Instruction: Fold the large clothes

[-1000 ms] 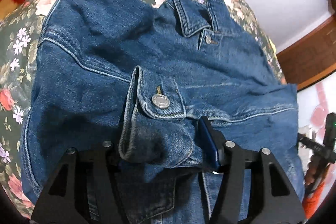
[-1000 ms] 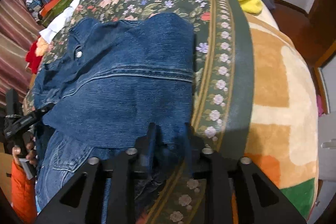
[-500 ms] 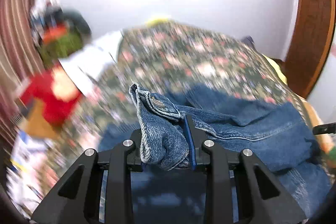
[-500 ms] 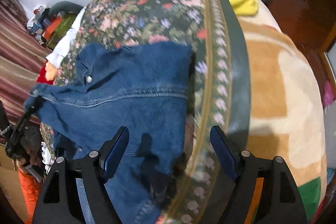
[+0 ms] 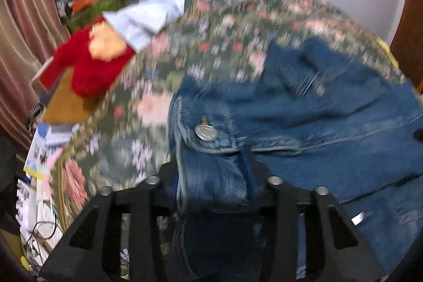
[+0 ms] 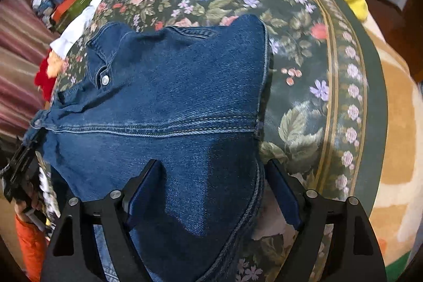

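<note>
The left gripper [image 5: 211, 176] is pinching the buttoned cuff [image 5: 205, 132] of the denim jacket [image 6: 169, 107] and holds it above the cloth. The right gripper [image 6: 211, 192] is spread wide with nothing between its 2 fingers, low over the folded edge. The jacket lies on the floral bedspread [image 6: 304, 49], and 1 side looks already folded in; I think the sleeve and the final folds are not done. I see no container here, only loose clutter [image 5: 87, 1] far beside the bed.

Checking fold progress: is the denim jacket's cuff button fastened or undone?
Fastened. The metal button sits through the cuff, which is clamped by the left gripper.
</note>
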A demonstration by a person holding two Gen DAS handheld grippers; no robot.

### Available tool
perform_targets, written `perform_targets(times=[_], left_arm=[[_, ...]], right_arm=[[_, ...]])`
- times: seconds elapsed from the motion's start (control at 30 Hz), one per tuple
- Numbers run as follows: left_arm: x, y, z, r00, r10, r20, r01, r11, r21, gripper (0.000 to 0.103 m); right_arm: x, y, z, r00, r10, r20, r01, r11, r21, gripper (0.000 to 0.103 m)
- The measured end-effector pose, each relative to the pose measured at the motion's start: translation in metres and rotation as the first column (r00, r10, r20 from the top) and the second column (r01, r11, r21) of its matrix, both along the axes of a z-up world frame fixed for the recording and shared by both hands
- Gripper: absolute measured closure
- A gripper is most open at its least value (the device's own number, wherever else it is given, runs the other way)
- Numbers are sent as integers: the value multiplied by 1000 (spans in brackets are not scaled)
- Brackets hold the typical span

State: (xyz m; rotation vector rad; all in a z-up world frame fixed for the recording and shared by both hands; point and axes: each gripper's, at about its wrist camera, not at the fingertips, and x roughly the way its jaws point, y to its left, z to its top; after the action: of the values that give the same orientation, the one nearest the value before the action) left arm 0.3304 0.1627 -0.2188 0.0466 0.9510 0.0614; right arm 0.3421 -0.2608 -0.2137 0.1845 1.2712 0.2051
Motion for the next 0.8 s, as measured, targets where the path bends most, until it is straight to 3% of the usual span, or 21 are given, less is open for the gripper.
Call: perform_targets(times=[0.1,0.2,0.4,0.5,0.63,0.8], left_arm=[[-6,6,-7,1000,18,-16,-17,999,38,28],[-16,13,-4,1000,13,-27,-13,1000,8,23],[-33,20,0,992,-44,-120,39,998,-41,19],[-35,20,5,986,-62,-154,59,998,-19,19],[-31,35,26,994,-42,-105,41,999,-4,19],[3,60,42,997,24,-72,-31,994,-105,18]], right_arm=[[1,1,-2,1000,8,-4,-8,1000,-6,21],[1,1,-2,1000,14,-9,-14,1000,-3,21],[-5,-6,0,999,8,-36,-8,1000,4,13],[-11,-16,4,999,0,-51,2,999,41,13],[-15,-24,14,1000,-8,-30,9,1000,24,13],[-10,-34,35,999,-25,43,24,1000,13,13]])
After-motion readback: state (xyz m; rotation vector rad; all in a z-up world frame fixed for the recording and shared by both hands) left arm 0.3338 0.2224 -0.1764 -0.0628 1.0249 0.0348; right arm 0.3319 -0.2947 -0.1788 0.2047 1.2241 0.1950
